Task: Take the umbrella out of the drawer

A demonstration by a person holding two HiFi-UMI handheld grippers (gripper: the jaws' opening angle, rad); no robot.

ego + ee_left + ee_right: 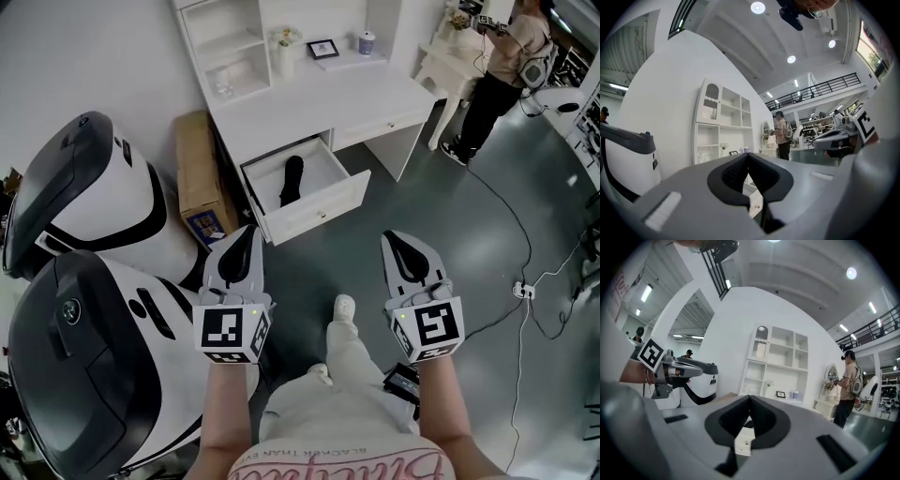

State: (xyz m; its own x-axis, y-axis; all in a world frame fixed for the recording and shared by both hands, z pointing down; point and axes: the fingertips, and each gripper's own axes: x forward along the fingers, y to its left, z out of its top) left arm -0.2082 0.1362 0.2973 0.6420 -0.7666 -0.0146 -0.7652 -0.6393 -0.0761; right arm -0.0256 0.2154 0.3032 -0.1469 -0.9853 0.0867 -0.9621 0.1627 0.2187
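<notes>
My left gripper (246, 232) and right gripper (400, 239) are both shut, empty. Ahead of them: one open drawer (319, 212), one black umbrella (292, 180) inside.

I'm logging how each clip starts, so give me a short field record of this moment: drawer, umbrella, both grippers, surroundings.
Drawer: open, pulled out of the white desk
Umbrella: black, folded, lying inside the drawer, untouched
Left gripper: jaws together, empty, short of the drawer
Right gripper: jaws together, empty, short of the drawer
Beside the desk: cardboard box on the floor
Background: person standing at another table
</notes>
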